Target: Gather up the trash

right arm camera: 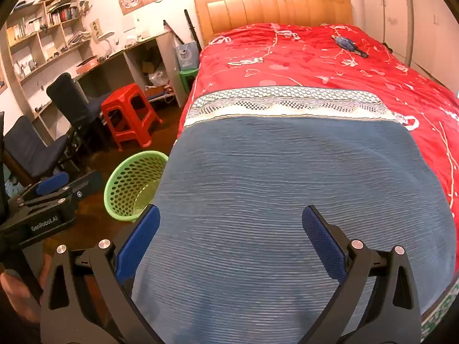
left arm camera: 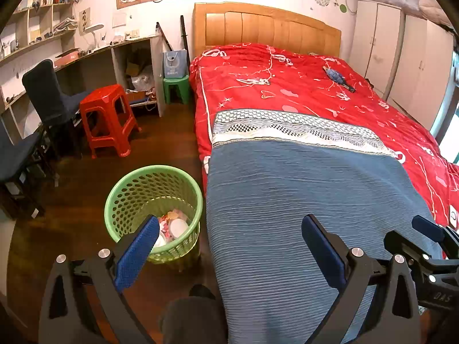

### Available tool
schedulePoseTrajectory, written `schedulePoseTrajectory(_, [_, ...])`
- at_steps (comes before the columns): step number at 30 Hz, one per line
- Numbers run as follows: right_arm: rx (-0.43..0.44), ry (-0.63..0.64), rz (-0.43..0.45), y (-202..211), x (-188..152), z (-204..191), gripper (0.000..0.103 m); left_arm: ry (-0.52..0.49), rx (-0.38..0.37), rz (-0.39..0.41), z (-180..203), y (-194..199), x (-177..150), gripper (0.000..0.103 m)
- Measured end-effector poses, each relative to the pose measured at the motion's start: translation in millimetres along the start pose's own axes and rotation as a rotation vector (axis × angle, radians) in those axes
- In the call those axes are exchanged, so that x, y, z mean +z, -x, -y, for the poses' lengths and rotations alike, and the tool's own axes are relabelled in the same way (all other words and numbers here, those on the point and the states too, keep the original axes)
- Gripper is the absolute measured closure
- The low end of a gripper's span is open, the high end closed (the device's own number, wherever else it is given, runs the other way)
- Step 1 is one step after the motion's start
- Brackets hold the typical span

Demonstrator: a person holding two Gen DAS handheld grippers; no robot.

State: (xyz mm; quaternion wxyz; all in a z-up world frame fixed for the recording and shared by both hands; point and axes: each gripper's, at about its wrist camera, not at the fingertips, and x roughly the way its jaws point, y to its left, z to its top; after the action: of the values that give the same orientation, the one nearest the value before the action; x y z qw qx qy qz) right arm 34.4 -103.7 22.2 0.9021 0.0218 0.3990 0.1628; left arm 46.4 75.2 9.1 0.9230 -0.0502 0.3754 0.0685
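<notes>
We held L gripper (left arm camera: 231, 229) & R gripper (right arm camera: 231, 220) wide apart, empty, over bed (right arm camera: 287, 186); trash sat in green basket (left arm camera: 126, 195) (floor, beside bed).

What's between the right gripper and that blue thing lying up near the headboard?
Nothing visible stands between them. The open right gripper hovers over the blue blanket; beyond it only flat red quilt leads to the blue object near the headboard.

A: Where is the bin?
B: The green perforated basket (left arm camera: 152, 197) stands upright on the wooden floor, just beside the bed's near corner.
A: Anything in it?
B: Yes, trash (left arm camera: 173, 226) lies at the bottom: white round pieces and pink-and-red scraps, loosely piled, well below the rim.
</notes>
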Motion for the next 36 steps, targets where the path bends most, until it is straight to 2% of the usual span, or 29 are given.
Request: schedulePoseTrajectory(36, [-0.011, 0.000, 0.024, 5.3, -1.9, 0.1, 0.005, 0.015, 0.016, 0.012, -2.8, 1.1, 0.4, 0.007])
